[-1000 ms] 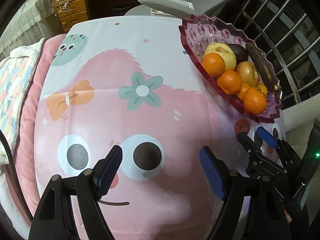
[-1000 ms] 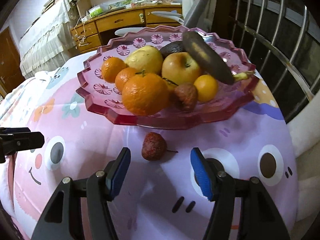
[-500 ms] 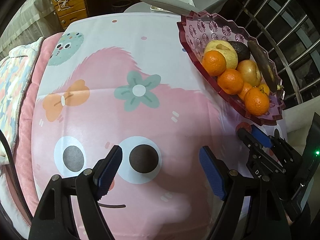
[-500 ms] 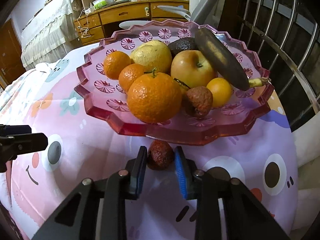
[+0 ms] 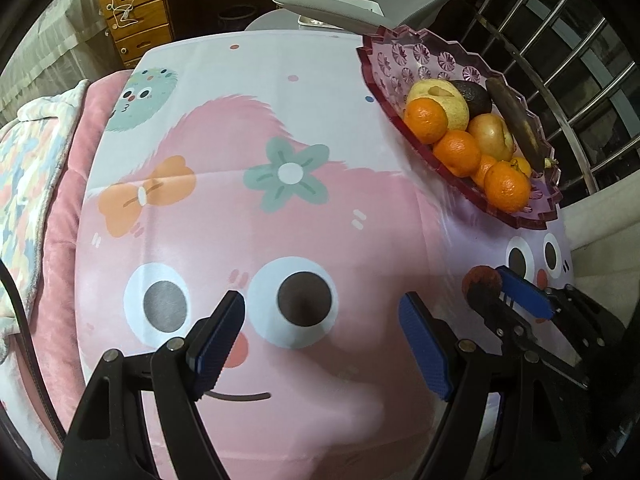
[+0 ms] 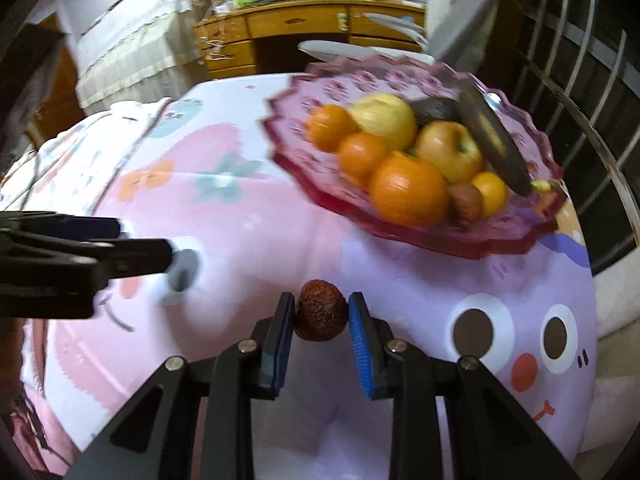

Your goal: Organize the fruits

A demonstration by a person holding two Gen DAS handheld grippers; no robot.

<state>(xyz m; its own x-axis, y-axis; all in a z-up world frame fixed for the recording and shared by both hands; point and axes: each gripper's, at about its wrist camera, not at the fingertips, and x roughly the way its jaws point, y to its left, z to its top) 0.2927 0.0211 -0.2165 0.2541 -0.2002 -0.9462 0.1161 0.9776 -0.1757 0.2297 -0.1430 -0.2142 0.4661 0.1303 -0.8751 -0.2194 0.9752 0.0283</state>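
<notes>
My right gripper (image 6: 320, 316) is shut on a small wrinkled dark-red fruit (image 6: 320, 315) and holds it above the tablecloth, short of the pink glass fruit plate (image 6: 520, 236). The plate holds oranges (image 6: 408, 194), an apple (image 6: 450, 152), a pear, an avocado and a blackened banana (image 6: 492, 144). In the left wrist view the held fruit (image 5: 482, 280) and right gripper (image 5: 500, 292) sit at the right, below the plate (image 5: 400, 80). My left gripper (image 5: 322, 344) is open and empty over the cartoon face on the cloth.
The table wears a pink cartoon tablecloth (image 5: 248, 208). A metal railing (image 5: 580, 92) runs behind the plate on the right. A grey chair (image 5: 332, 0) and a wooden desk (image 5: 168, 12) stand beyond the far edge. A bed with a blanket (image 5: 28, 160) lies to the left.
My right gripper closed on the dark-red fruit by the plate, then lifted it and drew back from the plate. My left gripper stayed open and barely moved.
</notes>
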